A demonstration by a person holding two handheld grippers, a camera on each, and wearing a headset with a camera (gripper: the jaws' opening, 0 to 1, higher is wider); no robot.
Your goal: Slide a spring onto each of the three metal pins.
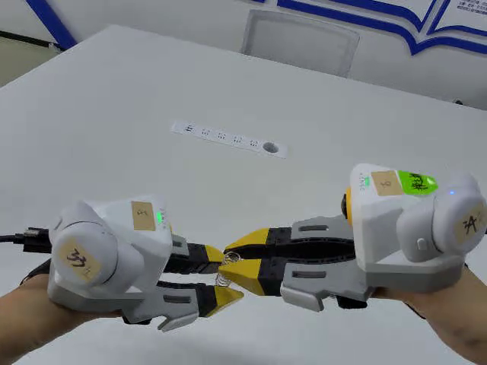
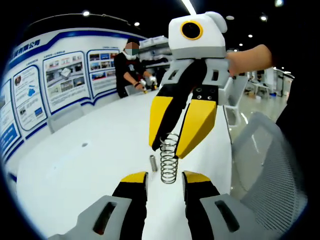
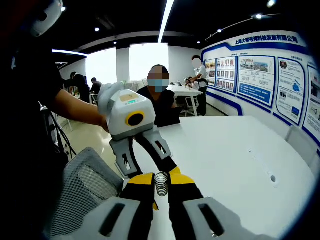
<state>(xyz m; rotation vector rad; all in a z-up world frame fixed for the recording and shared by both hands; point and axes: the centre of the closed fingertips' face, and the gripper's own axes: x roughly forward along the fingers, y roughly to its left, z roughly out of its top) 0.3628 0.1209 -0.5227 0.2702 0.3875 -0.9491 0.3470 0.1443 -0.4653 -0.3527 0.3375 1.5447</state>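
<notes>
Spring, bright coiled wire, hung over smooth white tabletop, top pinched by yellow-tipped right tool, bottom between spread jaws of left tool; short metal pin just beside.

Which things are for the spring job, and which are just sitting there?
For the job:
spring
metal pin
left gripper
right gripper, holding the spring

Just sitting there:
socket strip in the table
chair
wall posters
</notes>
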